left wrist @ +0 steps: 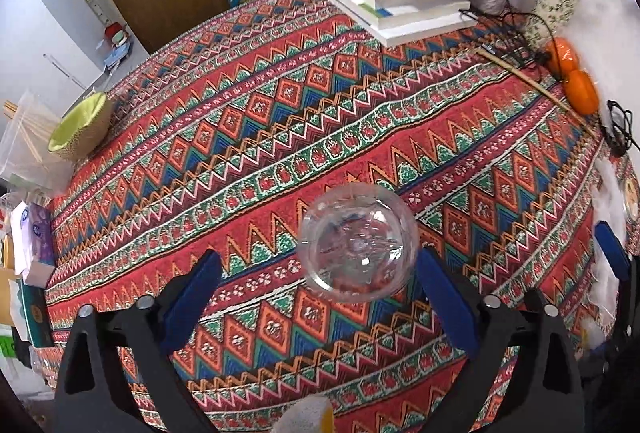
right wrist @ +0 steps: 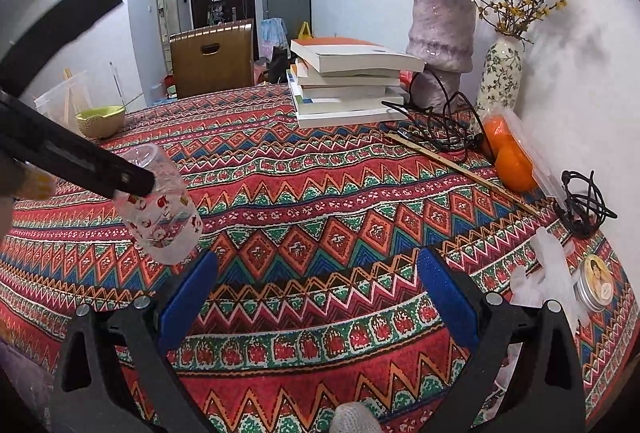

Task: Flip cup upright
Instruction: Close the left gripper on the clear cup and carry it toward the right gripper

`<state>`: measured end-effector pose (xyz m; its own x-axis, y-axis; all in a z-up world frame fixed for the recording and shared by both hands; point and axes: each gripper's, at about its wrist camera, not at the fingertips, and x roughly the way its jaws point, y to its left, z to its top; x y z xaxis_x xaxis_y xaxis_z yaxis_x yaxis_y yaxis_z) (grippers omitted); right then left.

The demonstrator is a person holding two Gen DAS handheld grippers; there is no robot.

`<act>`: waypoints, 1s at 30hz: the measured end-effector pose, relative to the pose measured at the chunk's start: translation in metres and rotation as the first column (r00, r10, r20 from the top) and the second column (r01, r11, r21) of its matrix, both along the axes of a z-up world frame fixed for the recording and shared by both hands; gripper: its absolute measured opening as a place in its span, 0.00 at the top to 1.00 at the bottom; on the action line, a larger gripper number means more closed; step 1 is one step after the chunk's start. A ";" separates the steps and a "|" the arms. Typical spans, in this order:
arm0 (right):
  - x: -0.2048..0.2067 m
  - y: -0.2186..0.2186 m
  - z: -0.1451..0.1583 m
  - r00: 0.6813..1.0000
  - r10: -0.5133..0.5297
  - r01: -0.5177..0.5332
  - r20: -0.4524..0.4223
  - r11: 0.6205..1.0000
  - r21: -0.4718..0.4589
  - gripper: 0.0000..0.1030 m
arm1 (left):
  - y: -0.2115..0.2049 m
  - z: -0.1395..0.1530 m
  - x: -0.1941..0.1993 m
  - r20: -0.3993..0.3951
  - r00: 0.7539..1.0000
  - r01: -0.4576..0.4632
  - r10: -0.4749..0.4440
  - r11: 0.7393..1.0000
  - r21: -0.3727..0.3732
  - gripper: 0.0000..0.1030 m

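Left gripper [left wrist: 318, 275]: black angular arms, blue ribbed pads [left wrist: 446, 303], silver round screws at the joints.
Right gripper [right wrist: 318, 291]: same black frame, blue pads [right wrist: 444, 297], silver screws.
Glove [right wrist: 354, 417]: pale knit fingertip just behind the right gripper.

On the worktop's patterned cloth [right wrist: 320, 193] a stack of books [right wrist: 348, 85] stands beside a pink vase [right wrist: 440, 45] of dried flowers and a floral vase [right wrist: 503, 73], with oranges [right wrist: 510, 153], tangled black cables [right wrist: 448, 121], a green bowl [right wrist: 101, 119] and a round tin [right wrist: 596, 283].
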<state>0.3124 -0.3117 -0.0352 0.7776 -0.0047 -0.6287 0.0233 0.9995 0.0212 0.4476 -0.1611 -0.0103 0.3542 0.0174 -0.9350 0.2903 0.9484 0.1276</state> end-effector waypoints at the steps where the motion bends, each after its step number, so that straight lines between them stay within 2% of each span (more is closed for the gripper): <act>1: 0.001 0.001 0.000 1.000 0.000 0.000 -0.001 1.000 0.000 0.07 | -0.002 -0.003 0.003 -0.015 1.000 -0.003 0.003 1.000 -0.008 0.15; 4: 0.000 0.000 -0.002 1.000 -0.002 0.002 -0.001 1.000 0.008 0.07 | -0.008 -0.004 0.007 -0.014 1.000 -0.004 0.004 1.000 -0.014 0.17; 6: -0.001 -0.001 -0.001 1.000 -0.003 0.003 0.002 1.000 0.017 0.07 | -0.012 -0.003 0.006 -0.019 1.000 0.010 -0.011 1.000 -0.021 0.24; 8: -0.003 -0.002 0.000 1.000 -0.003 0.003 0.006 1.000 0.023 0.07 | -0.015 -0.001 0.003 -0.021 1.000 0.019 -0.020 0.999 -0.031 0.40; 9: -0.004 -0.002 0.001 1.000 -0.002 0.002 0.010 1.000 0.025 0.07 | -0.017 0.001 0.002 -0.023 0.999 0.022 -0.023 0.999 -0.033 0.42; 18: -0.015 -0.006 0.005 1.000 -0.001 0.000 0.017 0.999 0.047 0.07 | -0.019 0.005 -0.010 -0.016 0.999 0.028 -0.028 1.000 -0.005 0.43; 30: -0.050 -0.023 0.023 0.998 -0.021 0.017 0.051 0.997 0.073 0.07 | -0.040 0.048 -0.054 0.056 0.994 0.089 -0.089 0.996 0.001 0.43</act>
